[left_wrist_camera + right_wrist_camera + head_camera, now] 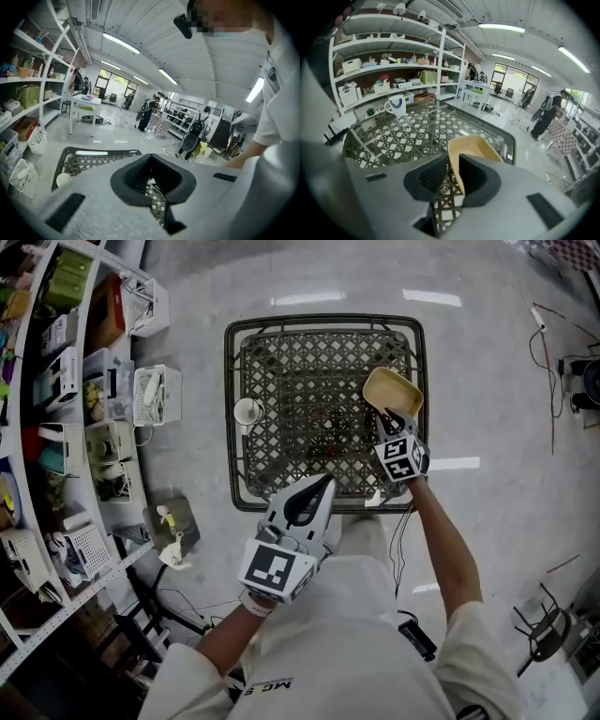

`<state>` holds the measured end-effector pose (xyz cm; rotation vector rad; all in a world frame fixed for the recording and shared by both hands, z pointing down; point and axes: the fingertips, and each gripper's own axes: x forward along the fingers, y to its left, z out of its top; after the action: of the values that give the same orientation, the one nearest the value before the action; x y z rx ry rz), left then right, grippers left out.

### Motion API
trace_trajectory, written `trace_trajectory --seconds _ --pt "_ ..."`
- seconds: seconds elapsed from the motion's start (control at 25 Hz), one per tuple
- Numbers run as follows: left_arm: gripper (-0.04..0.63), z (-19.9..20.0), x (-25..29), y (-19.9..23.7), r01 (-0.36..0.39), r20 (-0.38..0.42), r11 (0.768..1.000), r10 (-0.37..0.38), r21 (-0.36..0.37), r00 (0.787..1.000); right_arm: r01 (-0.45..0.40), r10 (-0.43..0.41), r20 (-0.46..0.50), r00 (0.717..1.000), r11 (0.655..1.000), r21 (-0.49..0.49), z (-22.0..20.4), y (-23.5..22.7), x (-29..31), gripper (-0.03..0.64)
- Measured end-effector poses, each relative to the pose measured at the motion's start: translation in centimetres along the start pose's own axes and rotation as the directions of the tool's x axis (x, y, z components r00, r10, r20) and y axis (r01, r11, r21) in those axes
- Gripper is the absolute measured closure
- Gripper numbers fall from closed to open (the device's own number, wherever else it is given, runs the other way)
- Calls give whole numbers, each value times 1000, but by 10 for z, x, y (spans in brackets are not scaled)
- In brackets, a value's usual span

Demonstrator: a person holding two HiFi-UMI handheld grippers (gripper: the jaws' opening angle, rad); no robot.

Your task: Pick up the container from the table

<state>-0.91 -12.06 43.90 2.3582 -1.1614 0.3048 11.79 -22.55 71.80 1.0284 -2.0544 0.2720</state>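
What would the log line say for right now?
right gripper: shut on yellow container rim | left gripper: empty | white cup: on table

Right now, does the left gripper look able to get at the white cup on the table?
Probably yes. The left gripper holds nothing, at the near edge of the table, and only bare lattice lies between it and the white cup at the left rim. Its jaws are together and must open first.
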Motion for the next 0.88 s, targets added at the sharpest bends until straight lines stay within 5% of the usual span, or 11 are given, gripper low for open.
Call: trace_trajectory --seconds 0.52,0.6,0.88 --pt "575 -2 -2 7 -14 -6 1000 14 -13 1000 -97 63 -164 984 974 -205 -27 10 52 534" --pt "575 -2 -3 8 -16 -2 1000 16 -6 1000 -93 52 -173 984 968 -235 -27 9 55 578" --pt "575 -2 -11 7 -18 3 1000 18 -4 1000 -85 40 -183 982 966 -246 -23 8 52 588"
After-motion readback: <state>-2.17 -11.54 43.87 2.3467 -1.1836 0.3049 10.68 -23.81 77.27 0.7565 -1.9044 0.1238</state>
